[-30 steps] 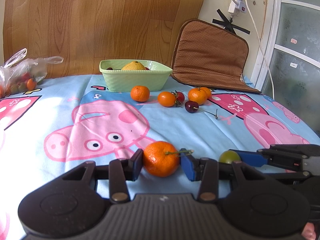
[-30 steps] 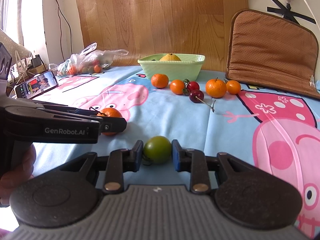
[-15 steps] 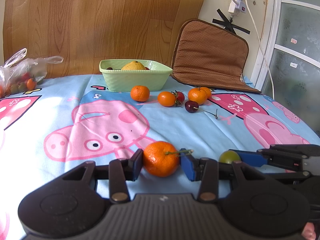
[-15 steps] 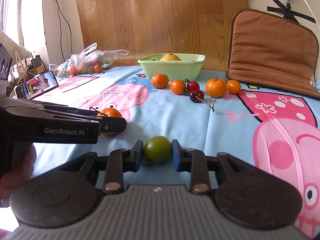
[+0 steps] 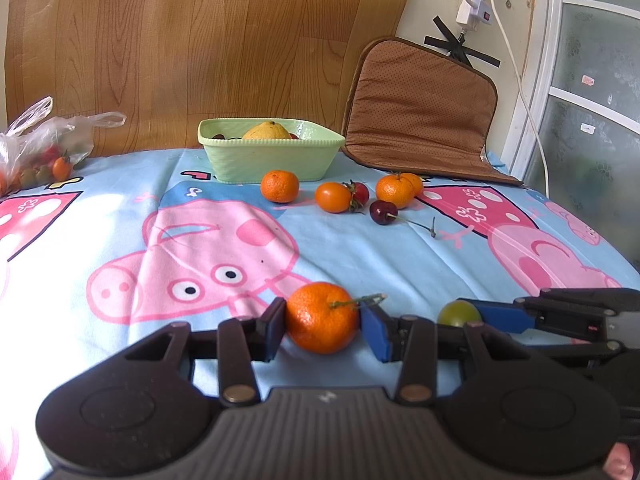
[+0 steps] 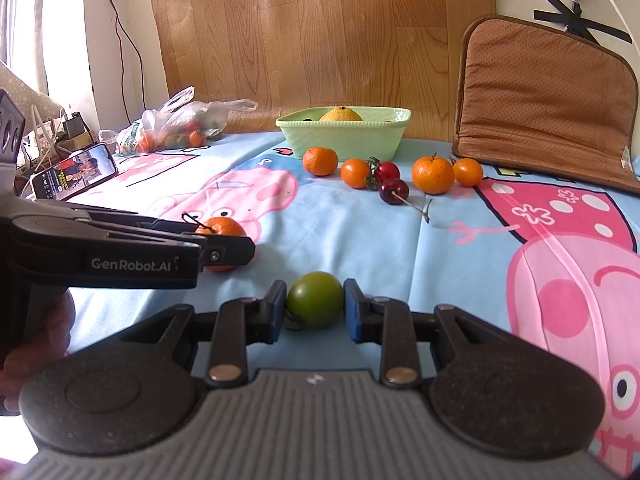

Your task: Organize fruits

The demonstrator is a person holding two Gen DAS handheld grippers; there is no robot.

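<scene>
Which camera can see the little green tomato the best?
The right wrist view. There the green tomato sits whole, right in the middle, between the right gripper jaws. In the left wrist view only its top peeks out at the right, behind the left gripper, which frames an orange mandarin.

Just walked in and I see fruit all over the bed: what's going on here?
A person is sorting fruit with two handheld tongs. The left tongs are closed on a tangerine, the right tongs on a green tomato, both low over the cartoon sheet. More fruit lies loose before the green bowl.
</scene>
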